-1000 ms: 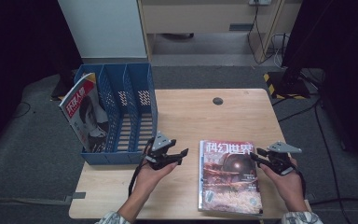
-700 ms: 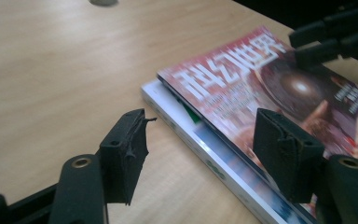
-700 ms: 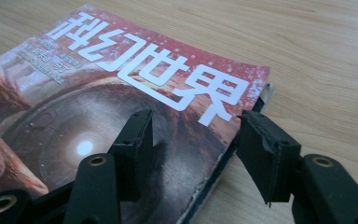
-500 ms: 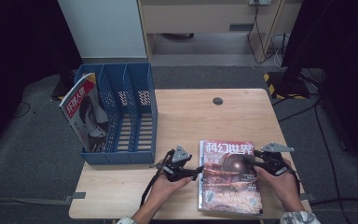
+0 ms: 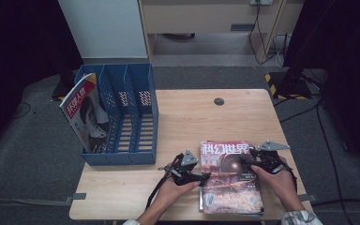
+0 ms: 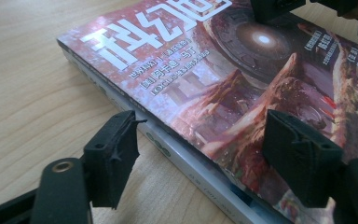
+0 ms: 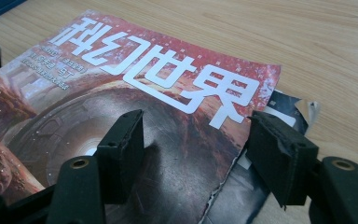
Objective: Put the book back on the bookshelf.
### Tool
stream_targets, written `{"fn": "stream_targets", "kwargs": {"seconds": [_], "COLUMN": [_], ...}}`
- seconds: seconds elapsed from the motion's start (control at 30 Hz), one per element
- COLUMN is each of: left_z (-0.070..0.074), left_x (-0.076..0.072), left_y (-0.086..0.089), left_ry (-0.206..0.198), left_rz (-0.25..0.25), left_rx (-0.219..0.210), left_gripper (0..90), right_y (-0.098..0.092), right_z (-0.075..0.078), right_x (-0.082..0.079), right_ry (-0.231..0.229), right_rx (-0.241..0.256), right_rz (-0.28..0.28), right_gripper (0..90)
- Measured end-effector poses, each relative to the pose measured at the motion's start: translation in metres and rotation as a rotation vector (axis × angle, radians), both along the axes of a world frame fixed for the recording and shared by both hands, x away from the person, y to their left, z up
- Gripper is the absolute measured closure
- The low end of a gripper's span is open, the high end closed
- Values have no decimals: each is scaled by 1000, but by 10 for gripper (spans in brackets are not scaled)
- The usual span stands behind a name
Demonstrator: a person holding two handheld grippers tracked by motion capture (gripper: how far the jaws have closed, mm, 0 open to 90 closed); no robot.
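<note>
A red magazine point(image 5: 229, 176) with white Chinese title lies on top of a small stack at the table's front right. My left gripper point(image 5: 205, 176) is at the stack's left edge. It stands open in the left gripper view point(image 6: 205, 156), one jaw on the table side and one over the cover point(image 6: 242, 70), with the spine of a lower magazine point(image 6: 200, 172) between them. My right gripper point(image 5: 243, 158) is over the cover's upper right part, open point(image 7: 200, 154), straddling the cover's torn right edge point(image 7: 158, 107) and a dark magazine point(image 7: 256, 186) beneath.
A blue three-slot file rack point(image 5: 136, 117) stands at the table's left; another magazine point(image 5: 82, 112) leans in its leftmost slot. A small dark round grommet point(image 5: 219, 101) sits at the back of the wooden table point(image 5: 192, 122). Cables and dark furniture surround the table.
My left gripper has moved right, from near the rack's front to the stack's left edge. My right gripper has shifted left from the stack's right side onto the cover.
</note>
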State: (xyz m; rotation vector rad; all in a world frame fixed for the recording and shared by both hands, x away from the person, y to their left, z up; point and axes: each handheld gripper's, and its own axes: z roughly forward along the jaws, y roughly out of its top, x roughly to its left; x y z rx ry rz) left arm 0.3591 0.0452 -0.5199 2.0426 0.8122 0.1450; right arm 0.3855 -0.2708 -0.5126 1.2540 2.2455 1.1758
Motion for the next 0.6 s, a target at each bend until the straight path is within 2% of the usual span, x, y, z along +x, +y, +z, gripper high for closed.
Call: {"fn": "stream_targets", "kwargs": {"seconds": [0.13,0.23,0.3,0.33,0.5,0.6], "left_z": [-5,-9,-13,-15,-12,-7], "left_x": [6,13,18,21,24,23], "left_y": [-3,-3,-2,-3,-3,1], "left_ry": [44,113,152,160,167,169], "left_rz": [0,6,-14,-12,0,22], "left_rx": [-27,-59,-90,-100,-88,-89], "left_gripper": [212,169,170,165,179,244], "right_y": [1,3,4,5,6,8], "right_z": [-1,-2,-2,-3,-2,-1], "right_x": [3,3,4,5,5,5], "right_ry": [-1,-8,-12,-11,-15,-9], "right_rx": [13,7,7,8,-2,-7], "right_rz": [16,30,36,40,43,41], "right_gripper": [337,320,321,321,321,322]}}
